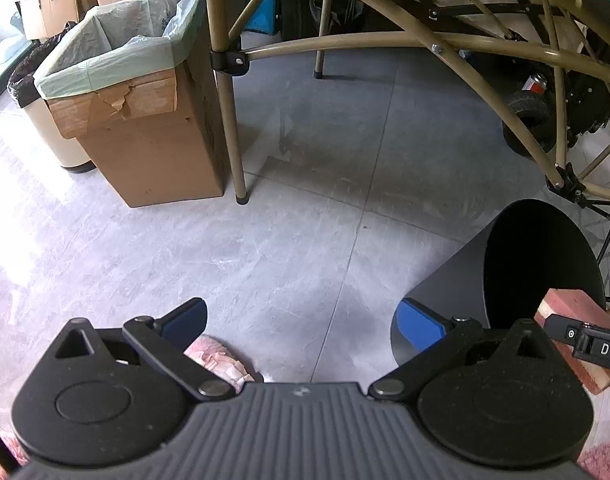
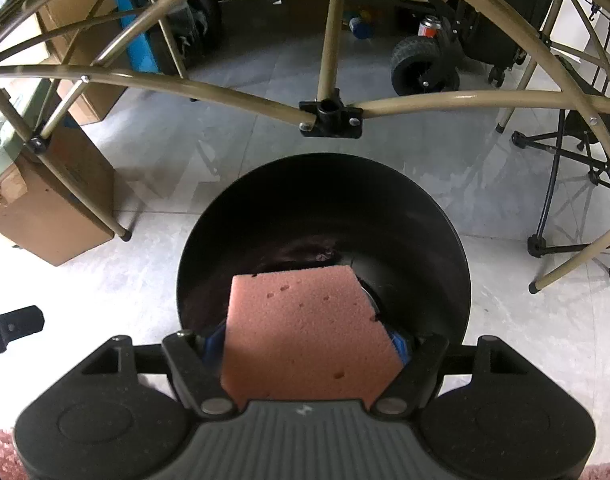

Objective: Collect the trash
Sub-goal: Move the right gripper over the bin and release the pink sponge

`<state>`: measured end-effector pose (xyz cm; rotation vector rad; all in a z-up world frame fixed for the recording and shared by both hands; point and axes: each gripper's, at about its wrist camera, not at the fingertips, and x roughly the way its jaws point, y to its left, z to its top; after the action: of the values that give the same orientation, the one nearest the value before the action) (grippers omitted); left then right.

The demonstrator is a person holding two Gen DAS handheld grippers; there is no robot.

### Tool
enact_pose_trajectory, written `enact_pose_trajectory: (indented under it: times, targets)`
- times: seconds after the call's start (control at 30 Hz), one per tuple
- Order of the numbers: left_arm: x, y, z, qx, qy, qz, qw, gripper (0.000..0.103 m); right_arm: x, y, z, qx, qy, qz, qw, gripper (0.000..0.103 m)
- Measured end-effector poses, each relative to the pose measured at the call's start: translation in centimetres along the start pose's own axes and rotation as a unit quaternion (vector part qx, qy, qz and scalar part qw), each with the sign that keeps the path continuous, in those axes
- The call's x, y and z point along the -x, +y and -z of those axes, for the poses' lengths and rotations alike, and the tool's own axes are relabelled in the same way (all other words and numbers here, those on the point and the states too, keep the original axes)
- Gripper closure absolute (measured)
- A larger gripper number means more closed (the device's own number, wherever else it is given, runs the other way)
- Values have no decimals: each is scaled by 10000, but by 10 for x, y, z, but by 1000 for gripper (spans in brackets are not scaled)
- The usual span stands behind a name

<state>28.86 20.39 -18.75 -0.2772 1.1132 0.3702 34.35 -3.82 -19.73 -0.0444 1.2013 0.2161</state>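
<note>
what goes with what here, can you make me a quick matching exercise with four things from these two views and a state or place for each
Things:
1. pink sponge
2. black bin
3. cardboard box
4. left gripper

States or places:
A. lined with a pale green bag
B. open, holding nothing
C. clamped in the right gripper
D. on the grey tiled floor, mouth under the sponge

Pairs: 1-C, 2-D, 3-A, 4-B
</note>
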Motion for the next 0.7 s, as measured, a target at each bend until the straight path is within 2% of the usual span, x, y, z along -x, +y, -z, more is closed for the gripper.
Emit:
enact_pose_trajectory:
  times: [0.2, 0.27, 0.3, 0.53, 0.7]
  targets:
    - [-1, -1, 0, -23, 16, 8, 10000, 0, -2, -1, -3, 3, 18, -32, 10000, 27]
    - [-1, -2, 1, -32, 21, 8, 10000, 0, -1, -2, -3, -1, -3, 13, 10000, 15]
    - [-1, -2, 1, -36, 23, 11, 10000, 0, -1, -3, -3, -16, -15, 56, 10000, 13]
    - [1, -4, 1, -61, -2, 43, 10000, 0, 2, -5, -3, -34, -47, 36, 10000, 12]
    - [20, -9, 1, -78, -255, 180, 9995, 0, 21, -7, -1, 13, -282, -10, 9996, 12]
